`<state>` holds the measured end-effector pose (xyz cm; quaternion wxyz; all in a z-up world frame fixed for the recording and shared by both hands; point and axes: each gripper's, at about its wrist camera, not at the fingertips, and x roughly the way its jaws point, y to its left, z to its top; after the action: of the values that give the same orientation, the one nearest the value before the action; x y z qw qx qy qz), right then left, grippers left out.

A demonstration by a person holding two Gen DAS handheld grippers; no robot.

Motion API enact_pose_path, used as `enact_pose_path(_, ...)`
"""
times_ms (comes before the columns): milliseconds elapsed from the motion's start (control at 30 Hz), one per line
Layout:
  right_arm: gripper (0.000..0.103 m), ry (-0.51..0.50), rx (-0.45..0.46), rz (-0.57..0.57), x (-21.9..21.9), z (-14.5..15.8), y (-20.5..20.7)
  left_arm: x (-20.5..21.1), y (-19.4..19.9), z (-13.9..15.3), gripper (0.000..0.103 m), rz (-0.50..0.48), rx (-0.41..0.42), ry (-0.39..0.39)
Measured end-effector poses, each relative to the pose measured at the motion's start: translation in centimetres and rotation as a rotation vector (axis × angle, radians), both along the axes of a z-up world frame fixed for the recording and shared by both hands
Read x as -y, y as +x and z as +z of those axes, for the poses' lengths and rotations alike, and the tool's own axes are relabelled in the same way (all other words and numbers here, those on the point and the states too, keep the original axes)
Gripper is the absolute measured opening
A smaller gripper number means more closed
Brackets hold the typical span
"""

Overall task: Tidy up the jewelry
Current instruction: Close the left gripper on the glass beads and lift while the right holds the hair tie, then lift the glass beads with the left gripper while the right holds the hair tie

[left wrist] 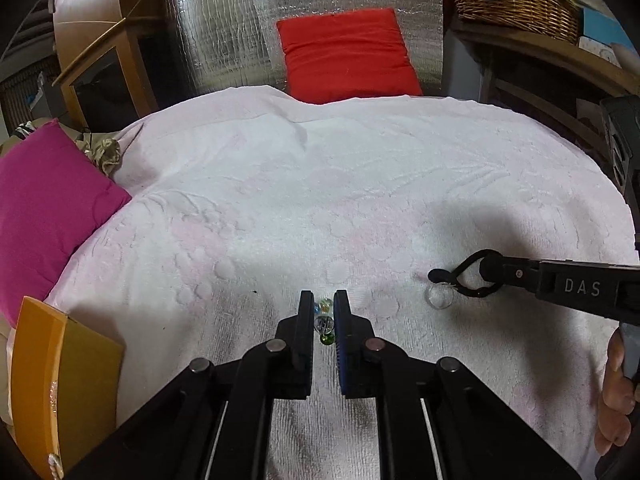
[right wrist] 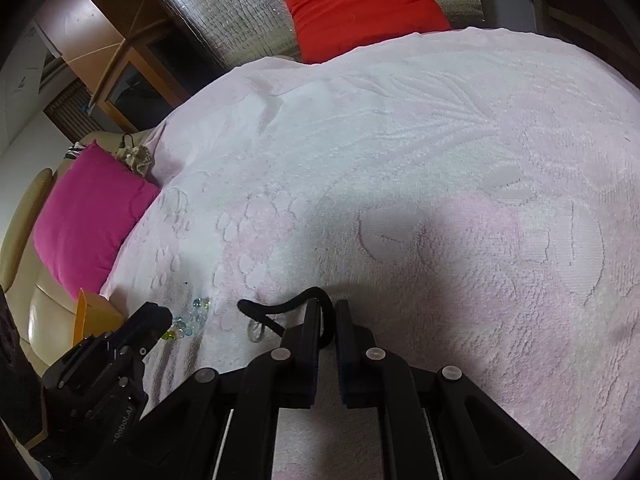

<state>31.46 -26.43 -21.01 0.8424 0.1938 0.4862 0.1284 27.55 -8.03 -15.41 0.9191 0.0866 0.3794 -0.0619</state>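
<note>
Left wrist view, near to far. Left gripper (left wrist: 323,322) at 6 o'clock, jaws narrowed around a glass bead bracelet (left wrist: 324,322); clear, green and blue beads visible in the gap, lying on the pale pink towel (left wrist: 280,208); actual contact between pads and beads cannot be told. Orange box (left wrist: 64,380) at 8 o'clock, partly off the towel edge. Right gripper (left wrist: 486,274) entering from 3 o'clock, marked "DAS", jaws pinching a black cord (left wrist: 460,270). Clear glass ring (left wrist: 439,298) hanging at the cord's loop, resting on the towel just right of the left gripper. Bare hand (left wrist: 618,392) at 4 o'clock on the right tool's handle. Magenta cushion (left wrist: 44,208) at 9 o'clock. Red cushion (left wrist: 346,54) at 12 o'clock, against silver foil sheeting (left wrist: 224,28). Wicker basket (left wrist: 516,0) at 1 o'clock on a wooden shelf.

Right wrist view, near to far. Jaws close together, black cord (right wrist: 288,308) looped between them at the left pad. Clear ring (right wrist: 256,330) at 7 o'clock of the fingertips. Bead cluster (right wrist: 190,320) further left, beside the left tool's tip (right wrist: 150,320). Magenta cushion (right wrist: 90,216) at 9 o'clock, red cushion (right wrist: 360,4) at 12 o'clock.
</note>
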Motion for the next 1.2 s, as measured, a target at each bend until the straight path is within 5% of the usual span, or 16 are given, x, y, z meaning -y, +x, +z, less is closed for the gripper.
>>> enact_pose_path(767, 0.008, 0.075, 0.064, -0.019, 0.6, 2.9, -2.1, -4.5, -1.3, 0.6, 0.010, 0.076, -0.048, -0.103)
enact_pose_path(1033, 0.012, -0.064, 0.017, -0.022, -0.6, 2.0, -1.6, -4.6, -1.1, 0.6, 0.010, 0.071, -0.052, -0.109)
enact_pose_path(1200, 0.025, -0.203, 0.051, -0.032, -1.4, 2.1, -1.5, -4.6, -0.9, 0.4, 0.010, 0.074, -0.055, -0.111)
